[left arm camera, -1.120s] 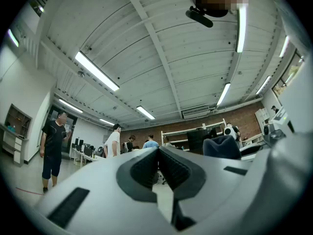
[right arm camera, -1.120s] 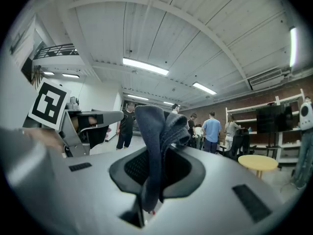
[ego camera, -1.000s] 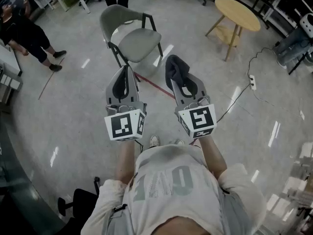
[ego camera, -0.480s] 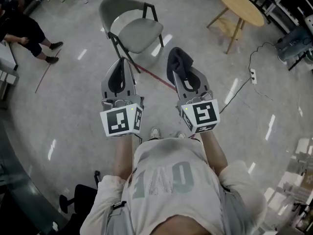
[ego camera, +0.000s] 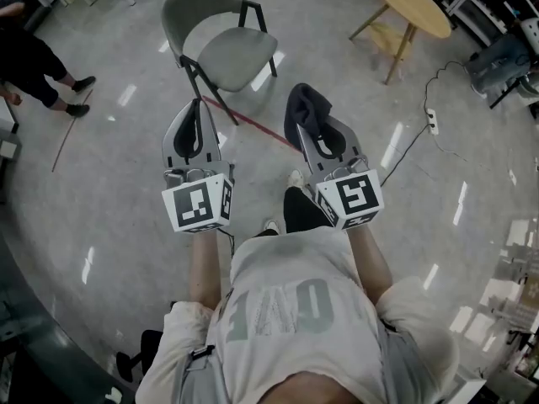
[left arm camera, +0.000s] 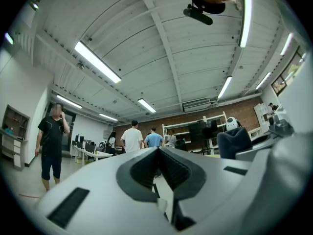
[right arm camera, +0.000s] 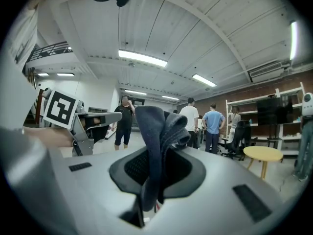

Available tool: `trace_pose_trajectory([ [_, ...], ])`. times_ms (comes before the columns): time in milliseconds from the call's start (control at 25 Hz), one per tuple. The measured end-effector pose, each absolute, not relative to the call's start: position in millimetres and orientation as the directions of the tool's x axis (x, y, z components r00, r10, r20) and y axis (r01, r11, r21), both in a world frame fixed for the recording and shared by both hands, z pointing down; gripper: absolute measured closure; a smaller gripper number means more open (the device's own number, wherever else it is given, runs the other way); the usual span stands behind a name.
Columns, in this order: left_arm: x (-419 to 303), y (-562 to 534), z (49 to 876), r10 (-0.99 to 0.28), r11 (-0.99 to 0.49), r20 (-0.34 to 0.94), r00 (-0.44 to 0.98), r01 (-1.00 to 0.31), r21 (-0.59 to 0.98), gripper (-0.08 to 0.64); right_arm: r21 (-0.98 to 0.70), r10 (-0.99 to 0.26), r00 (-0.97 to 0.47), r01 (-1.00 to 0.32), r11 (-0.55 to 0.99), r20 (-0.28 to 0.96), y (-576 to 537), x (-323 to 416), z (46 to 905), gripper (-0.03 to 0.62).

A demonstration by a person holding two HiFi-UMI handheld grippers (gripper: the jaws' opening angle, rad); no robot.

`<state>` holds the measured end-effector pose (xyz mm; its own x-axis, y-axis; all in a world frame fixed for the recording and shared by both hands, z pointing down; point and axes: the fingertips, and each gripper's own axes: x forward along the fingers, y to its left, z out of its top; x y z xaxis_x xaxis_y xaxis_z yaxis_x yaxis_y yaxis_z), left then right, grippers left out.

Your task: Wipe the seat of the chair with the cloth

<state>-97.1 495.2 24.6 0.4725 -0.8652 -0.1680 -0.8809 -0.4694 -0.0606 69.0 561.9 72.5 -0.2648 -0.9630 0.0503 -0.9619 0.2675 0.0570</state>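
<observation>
Room: open workshop with a glossy grey floor [ego camera: 118, 192]; a round wooden table [ego camera: 410, 5] stands at the far right; a cable [ego camera: 413, 151] trails across the floor on the right; people stand in the background.
Chair: grey with a black frame [ego camera: 221, 45]; ahead and slightly left of both grippers, well apart from them; the seat [ego camera: 238, 57] is bare and faces up.
Cloth: dark and bunched [ego camera: 303, 109]; a thick fold stands above the jaw tips and a tail hangs down between them; no contact with the seat.
Right gripper: [ego camera: 316, 137] clamped onto the cloth; pointed forward.
Left gripper: [ego camera: 199, 109] jaws brought together with nothing between them; level with the right one and apart from it.
Stage: judged to be the approach; wiping not begun.
Risk, grip: only a narrow pinch holds the cloth; drag against the seat could pull it free.
Risk, contact: the wad is bunched, so a steep angle could put hard jaw tips on the seat instead of fabric.
Risk, chair: it looks light; a firm push could slide it on the smooth floor; the empty left gripper could brace it.
Risk, footing: the cable lies near the walking path on the right.
</observation>
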Motion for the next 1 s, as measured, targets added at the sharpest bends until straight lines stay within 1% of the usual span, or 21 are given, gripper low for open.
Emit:
trace_pose_trajectory([
  [160, -89, 466, 25, -0.858, -0.47, -0.202, 0.472, -0.881, -0.06, 0.545, 0.043, -0.97, -0.239, -0.97, 0.24, 0.037, 527, 85, 77, 0.543],
  [360, -62, 414, 46, -0.854, -0.467, -0.237, 0.462, -0.884, -0.041, 0.545, 0.061, -0.968, -0.251, -0.966, 0.251, 0.011, 471, 111, 99, 0.543],
  [520, -33, 352, 63, -0.87, -0.458, -0.191, 0.455, -0.889, -0.029, 0.545, 0.018, -0.962, -0.268, -0.963, 0.269, 0.058, 400, 135, 128, 0.543],
  [640, -11, 305, 57, -0.876, -0.454, -0.162, 0.455, -0.89, -0.047, 0.545, -0.007, -0.953, -0.29, -0.957, 0.29, 0.087, 348, 156, 133, 0.543],
  [840, 9, 223, 35, -0.898, -0.405, -0.167, 0.407, -0.913, -0.043, 0.545, -0.038, -0.942, -0.323, -0.946, 0.321, 0.089, 256, 189, 121, 0.543],
  [1000, 24, 163, 19, -0.909, -0.375, -0.177, 0.378, -0.926, -0.048, 0.545, -0.006, -0.927, -0.366, -0.93, 0.367, 0.079, 192, 203, 102, 0.543],
])
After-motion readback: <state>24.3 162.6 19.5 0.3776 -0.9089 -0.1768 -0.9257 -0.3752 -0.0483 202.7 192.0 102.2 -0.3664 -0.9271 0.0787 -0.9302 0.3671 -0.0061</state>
